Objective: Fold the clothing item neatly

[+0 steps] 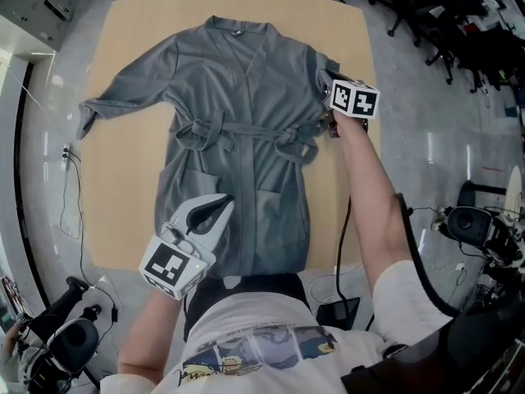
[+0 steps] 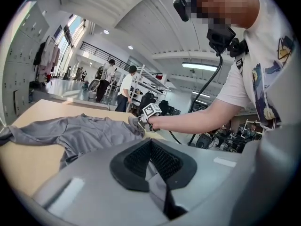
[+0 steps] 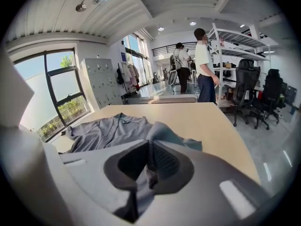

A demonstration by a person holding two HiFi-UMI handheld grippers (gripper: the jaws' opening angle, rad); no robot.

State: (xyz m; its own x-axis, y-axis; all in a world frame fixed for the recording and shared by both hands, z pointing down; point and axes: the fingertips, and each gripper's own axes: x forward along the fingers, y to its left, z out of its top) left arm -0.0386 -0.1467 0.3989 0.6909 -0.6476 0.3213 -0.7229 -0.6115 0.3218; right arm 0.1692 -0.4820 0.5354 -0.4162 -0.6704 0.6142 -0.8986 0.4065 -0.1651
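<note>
Robe: The grey robe lies face up on the tan table, collar at the far end, hem at the near edge, belt tied across the waist.
Left gripper: Your left gripper is pinched tight on what looks like a thin fold of the robe near its lower left hem.
Right gripper: Your right gripper is clamped on grey cloth at the robe's right side, level with the belt. That cloth looks like the right sleeve, gathered in.
Done: Very little, by my reading. The body is flat with no fold laid, and only the right sleeve appears drawn in.
Left to do: The left sleeve lies stretched out to the far left. That sleeve, both sides and the folds along the length all remain.
Edges: The hem sits at the near table edge, close to your body. Your right grip is near the right edge.
Open room: You have bare table left of the robe and beyond the collar. The chairs at far right stand well apart from your arm.
</note>
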